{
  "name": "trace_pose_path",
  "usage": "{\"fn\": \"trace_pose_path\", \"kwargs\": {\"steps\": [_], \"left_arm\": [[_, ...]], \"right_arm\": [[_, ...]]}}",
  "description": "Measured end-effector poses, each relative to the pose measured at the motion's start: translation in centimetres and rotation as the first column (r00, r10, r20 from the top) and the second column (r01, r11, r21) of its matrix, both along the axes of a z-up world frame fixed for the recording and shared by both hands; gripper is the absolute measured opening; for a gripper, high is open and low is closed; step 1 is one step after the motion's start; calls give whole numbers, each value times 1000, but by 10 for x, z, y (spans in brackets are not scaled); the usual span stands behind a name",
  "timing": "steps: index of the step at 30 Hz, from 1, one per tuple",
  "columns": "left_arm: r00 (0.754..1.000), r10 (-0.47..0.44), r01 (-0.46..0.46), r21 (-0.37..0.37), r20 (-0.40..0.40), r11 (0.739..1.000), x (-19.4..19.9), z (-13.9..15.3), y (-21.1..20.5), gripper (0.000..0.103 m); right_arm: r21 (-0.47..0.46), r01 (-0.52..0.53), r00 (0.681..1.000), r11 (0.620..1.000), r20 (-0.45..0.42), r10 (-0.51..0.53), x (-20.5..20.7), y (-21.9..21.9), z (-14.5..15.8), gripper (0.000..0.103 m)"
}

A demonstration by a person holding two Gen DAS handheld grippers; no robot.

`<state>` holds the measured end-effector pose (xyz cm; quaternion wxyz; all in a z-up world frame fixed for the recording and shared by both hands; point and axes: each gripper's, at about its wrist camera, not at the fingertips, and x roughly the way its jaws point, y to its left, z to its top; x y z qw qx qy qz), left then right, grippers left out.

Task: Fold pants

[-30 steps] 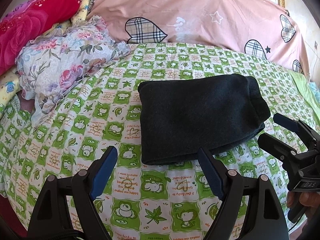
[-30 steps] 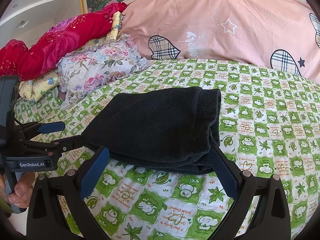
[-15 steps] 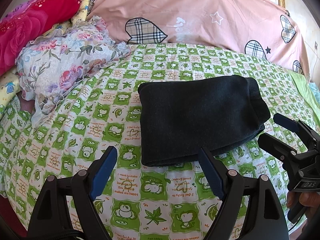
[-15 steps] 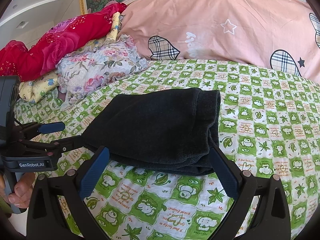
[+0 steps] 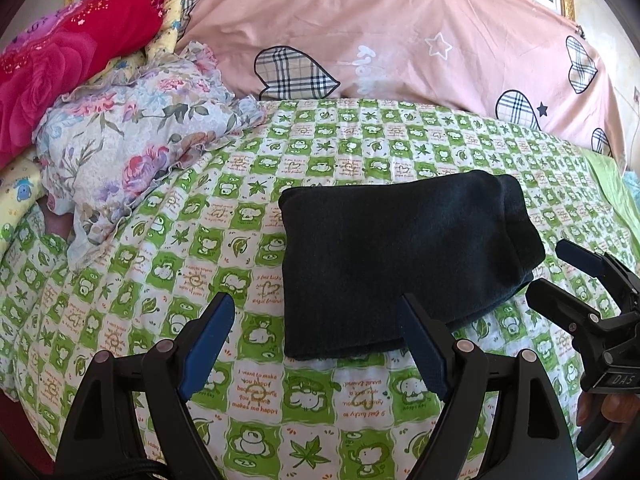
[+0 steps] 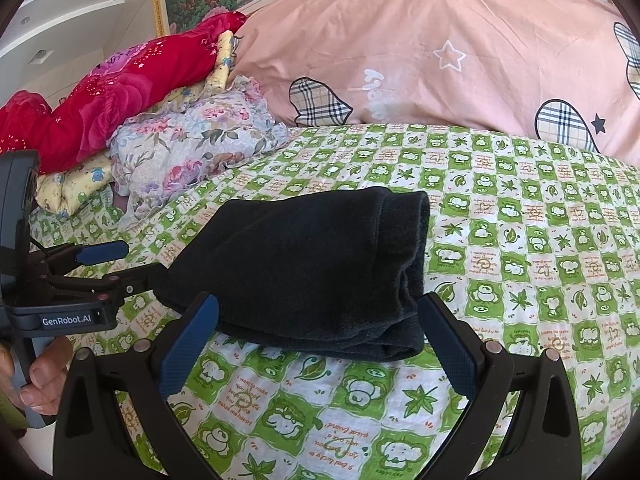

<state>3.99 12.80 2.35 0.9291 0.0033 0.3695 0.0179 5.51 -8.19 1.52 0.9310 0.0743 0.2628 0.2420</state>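
Observation:
The dark pants (image 5: 400, 256) lie folded into a compact rectangle on the green checked bedsheet (image 5: 224, 216), also in the right wrist view (image 6: 312, 272). My left gripper (image 5: 316, 328) is open and empty, just short of the bundle's near left corner. My right gripper (image 6: 320, 328) is open and empty, its jaws spread wide at the bundle's near edge. The right gripper shows in the left wrist view (image 5: 560, 276) beside the bundle's right end; the left gripper shows in the right wrist view (image 6: 120, 264) by the left corner.
A large pink duvet (image 5: 400, 40) with plaid hearts lies behind the pants. A floral quilt (image 5: 136, 136) and a red blanket (image 5: 68, 52) are piled at the far left. The bed's near edge runs below the grippers.
Almost nothing has changed. Both grippers stay open and hover at the near edge of the folded pants; the views shift very slightly.

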Motion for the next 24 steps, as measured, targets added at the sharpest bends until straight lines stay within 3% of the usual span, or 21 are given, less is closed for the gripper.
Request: {"fn": "trace_pose_path", "kwargs": {"steps": [24], "left_arm": [[998,44,-41,60,-48,997,15,-3,-22,83]], "right_arm": [[28,7,999,1000,-50,-6,10,-8,-6,102]]}}
